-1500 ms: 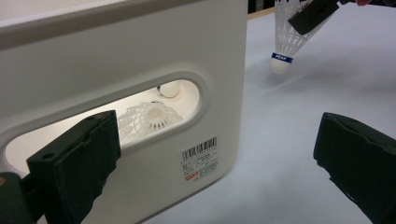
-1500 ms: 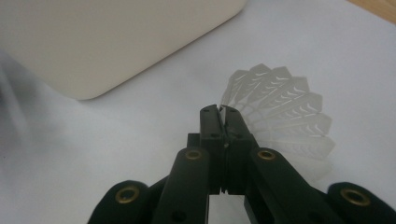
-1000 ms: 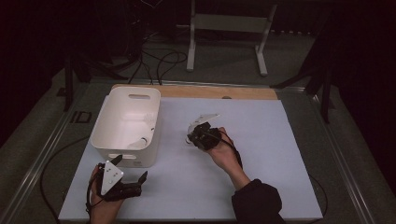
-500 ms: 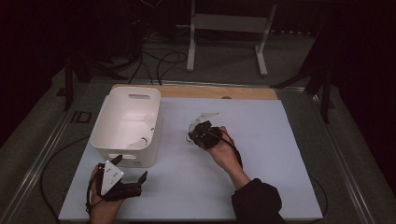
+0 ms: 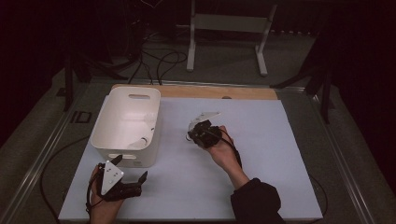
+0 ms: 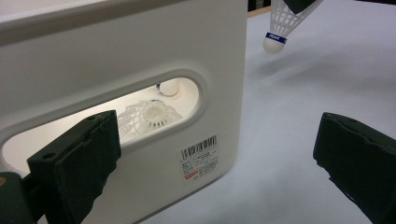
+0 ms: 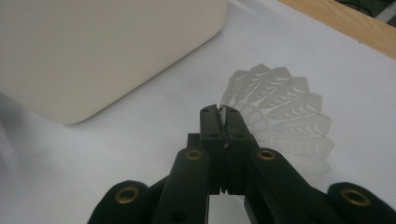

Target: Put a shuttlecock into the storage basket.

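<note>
I'm seeing nothing shifting since a second ago — my right gripper (image 5: 195,132) is clamping the shuttlecock (image 7: 280,116), seemingly by its skirt, right of the bin (image 5: 128,126); left gripper (image 5: 128,170) is gaping, empty, beside it.

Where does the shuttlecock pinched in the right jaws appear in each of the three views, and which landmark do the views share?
High view: the shuttlecock is mid-table, at the right gripper, right of the white bin.
Left gripper view: top right, hanging cork-down above the white table cover.
Right gripper view: centre right, its skirt fanned out behind the closed jaws.
Shared landmark: the white bin.
</note>
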A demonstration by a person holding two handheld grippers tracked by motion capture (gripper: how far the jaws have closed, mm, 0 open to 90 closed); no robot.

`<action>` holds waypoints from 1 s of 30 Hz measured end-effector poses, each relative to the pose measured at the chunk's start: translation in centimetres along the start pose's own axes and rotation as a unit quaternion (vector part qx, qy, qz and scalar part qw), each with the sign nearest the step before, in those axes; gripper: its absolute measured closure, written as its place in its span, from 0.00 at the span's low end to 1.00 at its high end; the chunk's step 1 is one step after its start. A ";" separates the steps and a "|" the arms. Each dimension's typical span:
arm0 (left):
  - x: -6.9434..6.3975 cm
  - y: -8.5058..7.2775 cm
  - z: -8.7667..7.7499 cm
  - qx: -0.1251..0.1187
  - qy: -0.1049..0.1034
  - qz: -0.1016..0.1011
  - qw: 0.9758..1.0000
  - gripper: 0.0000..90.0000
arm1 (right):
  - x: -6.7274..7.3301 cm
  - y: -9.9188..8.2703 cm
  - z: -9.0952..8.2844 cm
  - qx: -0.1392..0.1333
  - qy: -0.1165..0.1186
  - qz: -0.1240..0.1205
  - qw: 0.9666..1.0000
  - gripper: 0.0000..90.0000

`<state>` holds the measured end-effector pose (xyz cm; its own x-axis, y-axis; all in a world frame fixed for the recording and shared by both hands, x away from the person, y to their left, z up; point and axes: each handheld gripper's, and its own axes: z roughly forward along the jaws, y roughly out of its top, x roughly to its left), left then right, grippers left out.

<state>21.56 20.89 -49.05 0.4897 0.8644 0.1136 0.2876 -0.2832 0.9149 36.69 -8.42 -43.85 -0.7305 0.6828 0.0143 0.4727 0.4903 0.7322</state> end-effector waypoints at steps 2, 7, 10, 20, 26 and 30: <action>0.0 0.0 0.0 0.000 0.000 0.000 1.000 0.01 | 0.0 0.0 0.0 0.000 -0.001 -0.001 1.000 0.99; 0.0 0.0 0.0 -0.001 0.000 0.000 1.000 0.01 | 0.0 0.4 -0.2 -0.003 0.000 0.001 1.000 0.99; 0.0 0.0 0.0 -0.001 0.000 -0.001 1.000 0.01 | 0.1 0.7 -0.4 -0.005 -0.002 -0.002 1.000 0.99; 0.0 0.0 0.0 -0.002 0.000 -0.001 1.000 0.01 | 0.1 1.5 -0.5 -0.010 -0.003 -0.006 1.000 0.99; 0.0 0.0 0.0 0.000 -0.001 -0.001 1.000 0.01 | 0.2 1.9 -0.7 -0.011 -0.006 -0.007 1.000 0.99; 0.0 0.0 0.0 -0.001 -0.001 -0.001 1.000 0.01 | 0.2 2.0 -0.6 -0.014 -0.005 -0.010 1.000 0.99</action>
<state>21.56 20.88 -49.05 0.4913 0.8639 0.1110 0.2875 -0.2811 0.9156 37.18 -7.62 -41.91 -0.7342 0.6789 -0.0073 0.4442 0.4884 0.7511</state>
